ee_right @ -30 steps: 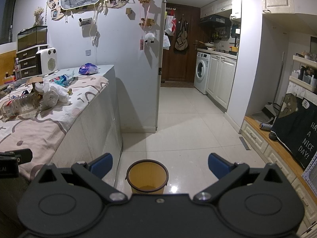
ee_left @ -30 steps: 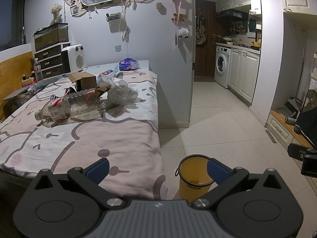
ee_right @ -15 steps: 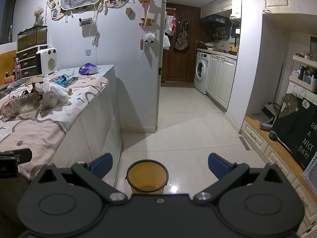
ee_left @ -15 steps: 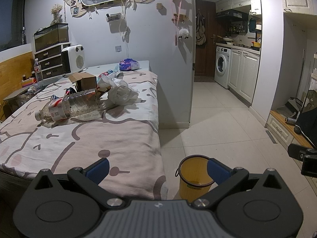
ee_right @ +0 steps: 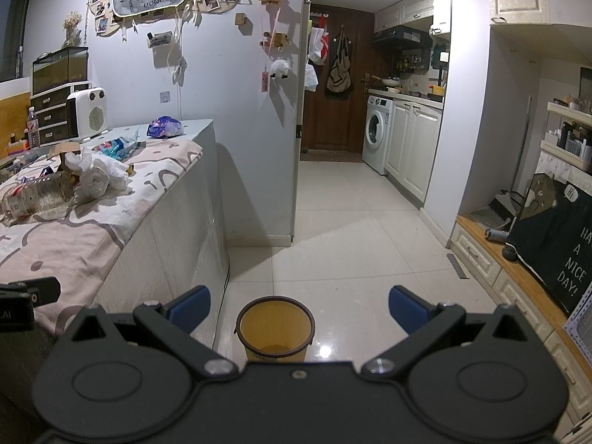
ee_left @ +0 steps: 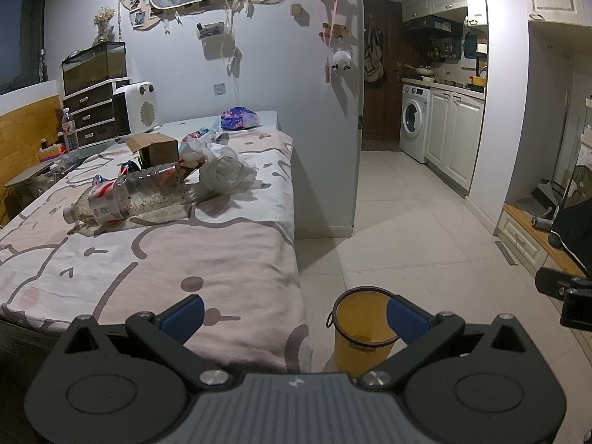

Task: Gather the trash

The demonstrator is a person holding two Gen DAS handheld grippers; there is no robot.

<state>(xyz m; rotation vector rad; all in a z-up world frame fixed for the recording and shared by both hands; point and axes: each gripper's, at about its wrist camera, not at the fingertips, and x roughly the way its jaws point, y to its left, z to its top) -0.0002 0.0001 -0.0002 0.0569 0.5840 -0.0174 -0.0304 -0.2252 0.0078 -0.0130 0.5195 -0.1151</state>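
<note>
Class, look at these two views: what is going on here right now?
A person holds a hand-held gripper in each hand, about to collect trash. The left hand-held gripper and the right hand-held gripper are both open and empty. The trash lies untouched on the bed: a plastic bottle, crumpled white bags and a cardboard box. A yellow bin stands on the floor beside the bed; nothing shows inside it.
</note>
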